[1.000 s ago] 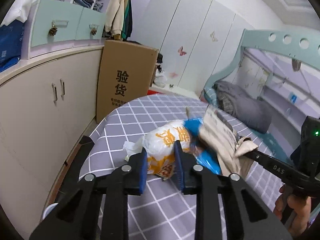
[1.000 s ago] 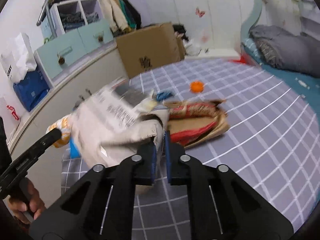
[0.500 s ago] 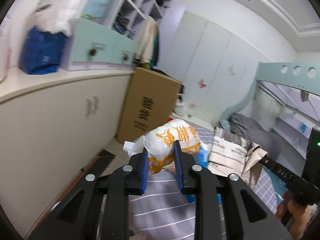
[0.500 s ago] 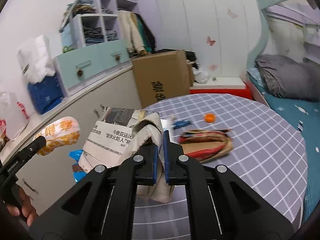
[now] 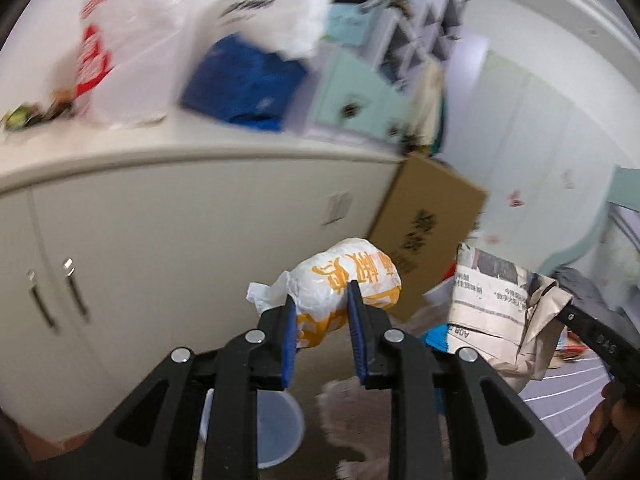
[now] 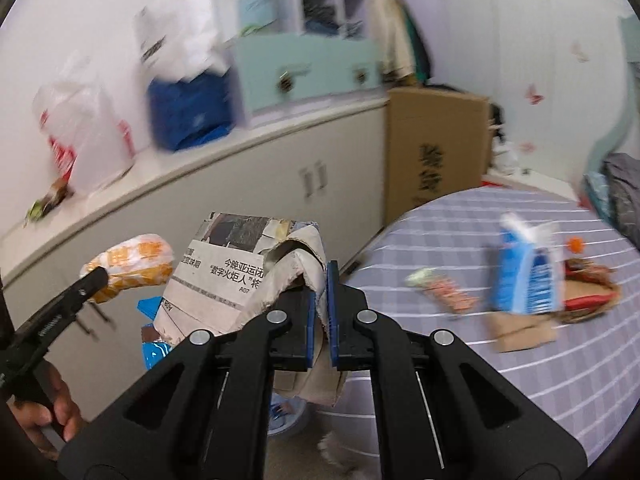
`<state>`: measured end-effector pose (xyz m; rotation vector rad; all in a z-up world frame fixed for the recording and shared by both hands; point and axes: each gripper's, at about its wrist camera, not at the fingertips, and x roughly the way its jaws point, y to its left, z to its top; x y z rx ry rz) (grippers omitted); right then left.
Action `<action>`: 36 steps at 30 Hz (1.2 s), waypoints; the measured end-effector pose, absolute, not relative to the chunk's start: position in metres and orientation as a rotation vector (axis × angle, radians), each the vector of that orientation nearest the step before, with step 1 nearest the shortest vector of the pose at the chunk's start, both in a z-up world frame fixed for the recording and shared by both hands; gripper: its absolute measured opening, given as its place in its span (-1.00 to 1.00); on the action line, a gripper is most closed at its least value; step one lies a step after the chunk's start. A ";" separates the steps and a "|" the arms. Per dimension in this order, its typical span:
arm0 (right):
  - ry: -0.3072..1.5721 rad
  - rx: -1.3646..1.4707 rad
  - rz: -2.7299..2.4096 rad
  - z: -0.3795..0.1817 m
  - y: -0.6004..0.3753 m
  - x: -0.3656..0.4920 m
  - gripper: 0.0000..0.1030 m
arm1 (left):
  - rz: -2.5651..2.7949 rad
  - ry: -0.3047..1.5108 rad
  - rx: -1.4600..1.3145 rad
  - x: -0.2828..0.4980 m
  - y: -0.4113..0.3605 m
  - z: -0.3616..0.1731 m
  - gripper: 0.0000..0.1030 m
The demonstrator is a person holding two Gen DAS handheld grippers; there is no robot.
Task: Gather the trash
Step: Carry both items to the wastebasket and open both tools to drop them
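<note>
Left hand-held gripper (image 5: 322, 312) stays clamped on the orange-printed plastic bag (image 5: 346, 280), which a second ago rested on the checked tabletop (image 6: 520, 380) and is now carried clear of it, above the floor beside the white cabinet (image 5: 160, 248). Right hand-held gripper (image 6: 320, 292) is likewise closed on the crumpled newspaper (image 6: 244, 276), also lifted off. Judgement: both items are in transit to disposal; wrappers (image 6: 444, 292) and a blue packet (image 6: 528, 276) remain on the tabletop.

Ahead of the left fingers (image 5: 322, 307) the way is blocked by a cabinet (image 5: 168, 236) and a cardboard box (image 5: 428, 228). Open floor (image 5: 320, 368) is seen below them, partly taken by a plastic cup (image 5: 276, 428).
</note>
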<state>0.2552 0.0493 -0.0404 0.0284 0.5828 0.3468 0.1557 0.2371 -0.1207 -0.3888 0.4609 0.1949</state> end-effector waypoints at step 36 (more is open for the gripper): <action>0.931 -0.374 0.267 -0.294 0.190 0.343 -0.89 | 0.308 1.077 -0.511 0.248 0.294 -0.377 -0.10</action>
